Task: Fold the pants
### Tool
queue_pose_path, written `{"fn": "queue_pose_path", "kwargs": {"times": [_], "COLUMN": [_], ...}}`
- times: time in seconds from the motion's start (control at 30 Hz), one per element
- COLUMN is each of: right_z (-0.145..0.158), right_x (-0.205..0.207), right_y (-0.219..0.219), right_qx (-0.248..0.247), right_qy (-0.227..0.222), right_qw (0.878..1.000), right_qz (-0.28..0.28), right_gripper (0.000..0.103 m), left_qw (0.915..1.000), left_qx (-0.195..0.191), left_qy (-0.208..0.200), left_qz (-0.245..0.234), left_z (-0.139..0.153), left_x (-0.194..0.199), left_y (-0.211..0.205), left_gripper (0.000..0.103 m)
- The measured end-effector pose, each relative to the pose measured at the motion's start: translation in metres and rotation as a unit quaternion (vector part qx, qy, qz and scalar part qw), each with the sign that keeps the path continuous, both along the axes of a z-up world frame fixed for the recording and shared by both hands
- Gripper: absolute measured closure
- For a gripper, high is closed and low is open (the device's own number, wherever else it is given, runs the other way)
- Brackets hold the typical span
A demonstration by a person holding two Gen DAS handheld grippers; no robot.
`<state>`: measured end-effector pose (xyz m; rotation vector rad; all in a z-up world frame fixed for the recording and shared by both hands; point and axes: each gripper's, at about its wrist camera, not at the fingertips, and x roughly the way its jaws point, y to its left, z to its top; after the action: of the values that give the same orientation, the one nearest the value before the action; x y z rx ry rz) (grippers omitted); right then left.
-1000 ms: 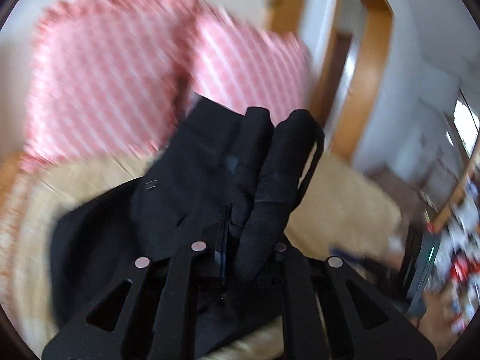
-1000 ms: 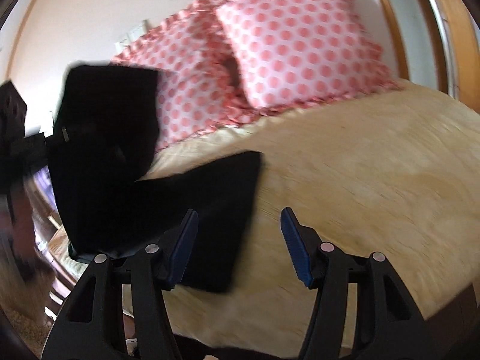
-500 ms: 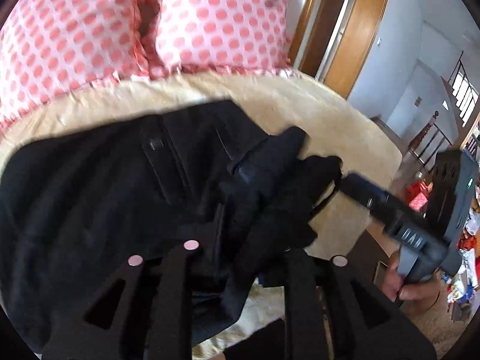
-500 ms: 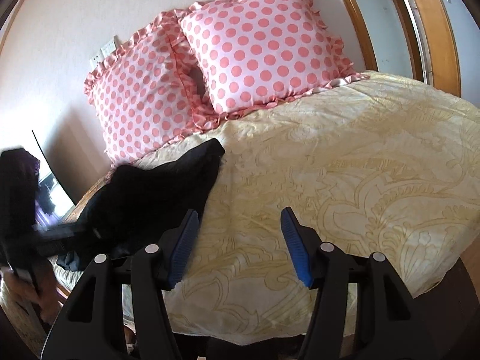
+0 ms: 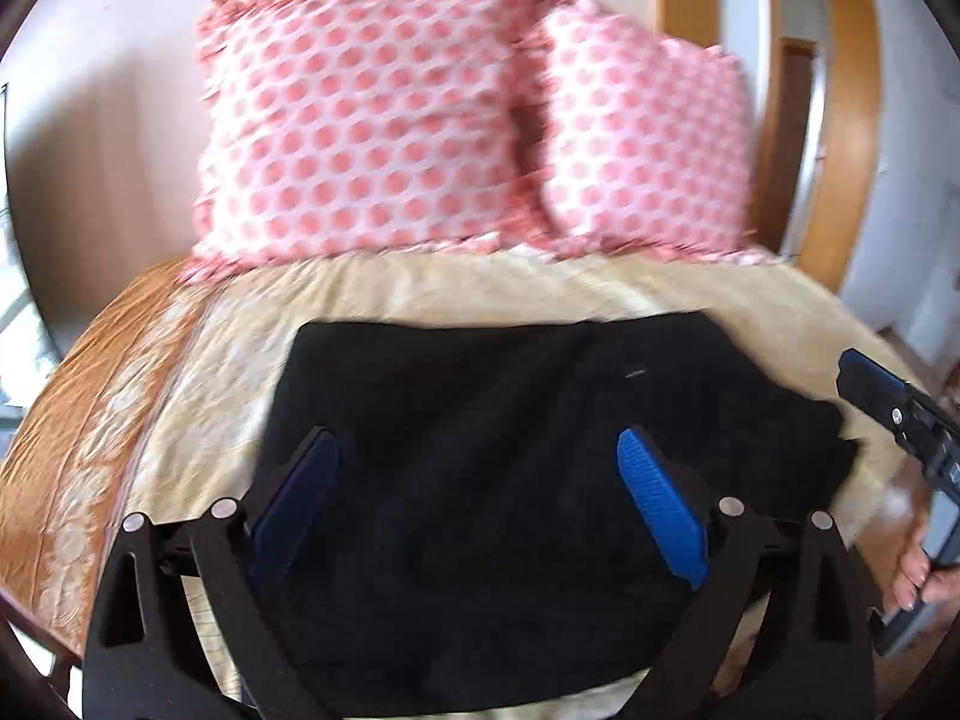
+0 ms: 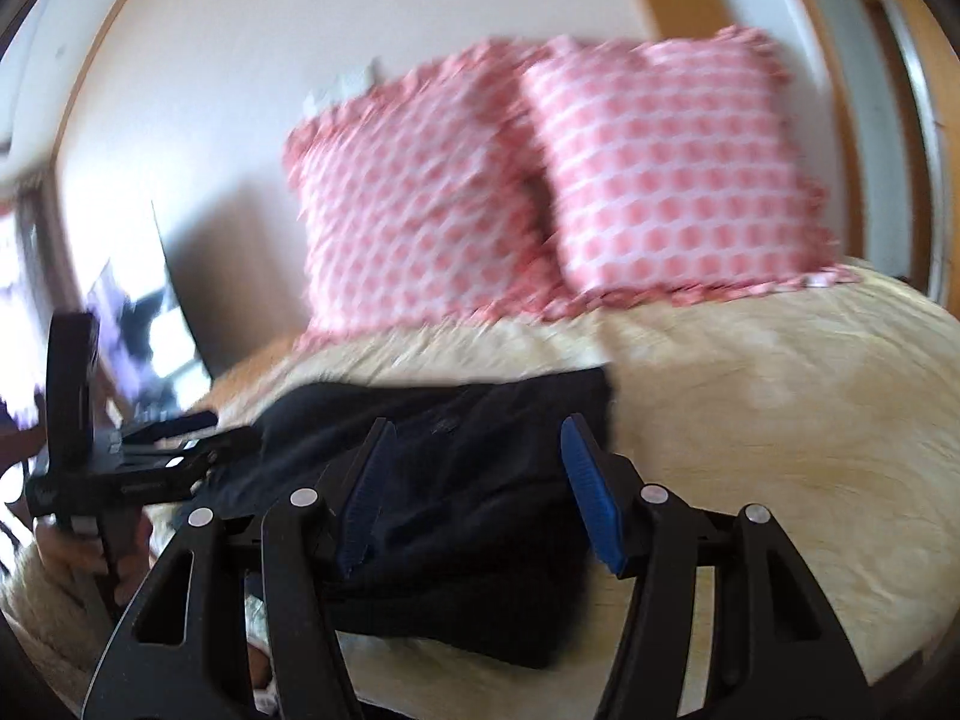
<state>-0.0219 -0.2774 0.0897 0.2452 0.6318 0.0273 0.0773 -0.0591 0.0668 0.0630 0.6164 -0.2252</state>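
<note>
The black pants [image 5: 492,438] lie in a folded, roughly rectangular pile on the yellow bedspread [image 5: 420,294] near the bed's front edge. My left gripper [image 5: 474,498] hovers just above them, jaws wide open and empty. My right gripper [image 6: 474,486] is also open and empty, just above the pants [image 6: 456,480] near their right edge. Each gripper shows in the other's view: the right one [image 5: 900,420] at the far right, the left one [image 6: 120,450] at the far left.
Two pink polka-dot pillows [image 5: 372,120] [image 5: 648,132] lean on the wall at the head of the bed. An orange patterned strip [image 5: 78,420] runs along the bed's left side. A wooden door frame [image 5: 852,120] stands at the right.
My left gripper has let go of the pants and opened wide; they dropped flat onto the bed. My right gripper has moved in over the pants.
</note>
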Motion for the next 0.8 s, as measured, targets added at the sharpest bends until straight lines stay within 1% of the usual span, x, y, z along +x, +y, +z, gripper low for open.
{"fn": "queue_pose_path", "kwargs": {"times": [0.07, 0.13, 0.17, 0.2, 0.23, 0.27, 0.3, 0.33, 0.37, 0.4, 0.43, 0.47, 0.53, 0.57, 0.6, 0.63, 0.7, 0.8], "right_z": [-0.011, -0.019, -0.023, -0.028, -0.036, -0.045, -0.055, -0.058, -0.058, -0.058, -0.056, -0.053, -0.04, -0.03, -0.023, -0.02, -0.023, -0.041], "right_x": [0.015, 0.024, 0.028, 0.032, 0.037, 0.04, 0.041, 0.038, 0.034, 0.033, 0.034, 0.034, 0.034, 0.034, 0.036, 0.043, 0.057, 0.087], "right_y": [0.015, 0.024, 0.027, 0.028, 0.029, 0.03, 0.03, 0.032, 0.037, 0.039, 0.038, 0.033, 0.011, -0.005, -0.017, -0.033, -0.053, -0.074], "right_qx": [-0.006, -0.011, -0.016, -0.02, -0.022, -0.025, -0.027, -0.035, -0.053, -0.061, -0.058, -0.042, 0.028, 0.059, 0.07, 0.075, 0.076, 0.086], "right_qy": [0.023, 0.041, 0.057, 0.07, 0.101, 0.131, 0.158, 0.154, 0.153, 0.154, 0.158, 0.159, 0.137, 0.117, 0.108, 0.111, 0.131, 0.183], "right_qw": [1.0, 0.999, 0.998, 0.997, 0.994, 0.991, 0.987, 0.987, 0.987, 0.986, 0.985, 0.986, 0.99, 0.991, 0.992, 0.991, 0.988, 0.978], "right_qz": [0.02, 0.026, 0.026, 0.024, 0.02, 0.017, 0.016, 0.018, 0.024, 0.028, 0.033, 0.034, 0.029, 0.012, -0.003, -0.02, -0.04, -0.044], "right_gripper": [0.044, 0.044, 0.04, 0.034, 0.033, 0.033, 0.033, 0.033, 0.033, 0.033, 0.033, 0.033, 0.033, 0.033, 0.033, 0.033, 0.033, 0.033], "left_qw": [0.9998, 0.9993, 0.999, 0.9987, 0.998, 0.9972, 0.9958, 0.9944, 0.995, 0.9953, 0.9959, 0.9963, 0.9972, 0.9975, 0.998, 0.9982, 0.9986, 0.9988], "left_qx": [0.009, 0.016, 0.022, 0.026, 0.031, 0.028, 0.014, -0.005, -0.02, -0.024, -0.022, -0.02, -0.02, -0.018, -0.018, -0.019, -0.019, -0.023], "left_qy": [0.013, 0.027, 0.034, 0.038, 0.05, 0.066, 0.088, 0.103, 0.095, 0.092, 0.087, 0.083, 0.072, 0.068, 0.061, 0.057, 0.05, 0.044], "left_qz": [0.016, 0.018, 0.021, 0.021, 0.023, 0.024, 0.022, 0.021, 0.021, 0.019, 0.015, 0.012, 0.003, 0.002, 0.001, 0.002, 0.002, -0.002], "left_z": [-0.01, -0.018, -0.022, -0.026, -0.031, -0.036, -0.043, -0.048, -0.049, -0.05, -0.05, -0.052, -0.055, -0.055, -0.056, -0.056, -0.057, -0.057], "left_x": [0.003, 0.005, 0.007, 0.009, 0.01, 0.012, 0.014, 0.018, 0.016, 0.012, 0.01, 0.008, 0.003, 0.002, 0.0, -0.001, -0.002, -0.002], "left_y": [0.007, 0.01, 0.011, 0.011, 0.013, 0.015, 0.02, 0.025, 0.03, 0.031, 0.032, 0.032, 0.032, 0.031, 0.031, 0.031, 0.03, 0.032], "left_gripper": [0.008, 0.008, 0.008, 0.008, 0.008, 0.008, 0.008, 0.008, 0.006, 0.006, 0.006, 0.005, 0.002, 0.002, 0.002, 0.002, 0.002, 0.002]}}
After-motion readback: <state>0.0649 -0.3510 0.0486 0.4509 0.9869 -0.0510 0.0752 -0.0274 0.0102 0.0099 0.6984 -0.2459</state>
